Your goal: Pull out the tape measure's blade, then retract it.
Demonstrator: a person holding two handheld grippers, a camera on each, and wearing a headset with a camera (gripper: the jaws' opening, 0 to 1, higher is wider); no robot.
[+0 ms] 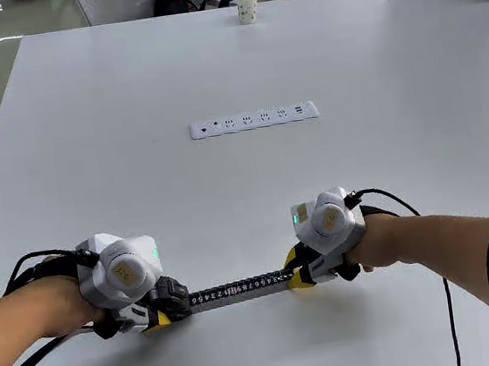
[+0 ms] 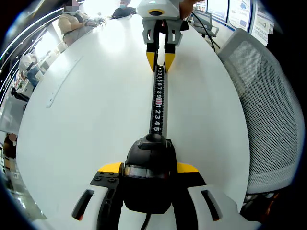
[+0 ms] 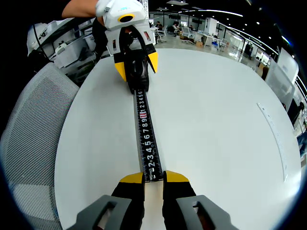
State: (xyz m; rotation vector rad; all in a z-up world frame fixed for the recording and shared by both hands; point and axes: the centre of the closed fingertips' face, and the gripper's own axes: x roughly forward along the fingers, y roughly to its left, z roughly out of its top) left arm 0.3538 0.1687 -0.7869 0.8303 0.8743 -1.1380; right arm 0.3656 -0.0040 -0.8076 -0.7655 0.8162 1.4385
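Low in the head view, the left gripper [image 1: 157, 316] clamps the black plastic tape measure case [image 1: 171, 298]; the right gripper [image 1: 295, 277] pinches the end of its dark numbered blade [image 1: 240, 287]. Best hold the case still, moving straight along the white table [image 1: 228, 194], blade flat.

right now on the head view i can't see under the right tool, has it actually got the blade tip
observer: yes, the right tool is shut on the blade at its very tip.
operator: and the case, is it held square
observer: the left tool clamps the black case by its sides, with the mouth facing straight at the right tool.
operator: anything near the table edge
observer: a grey mesh chair stands beside the table edge.
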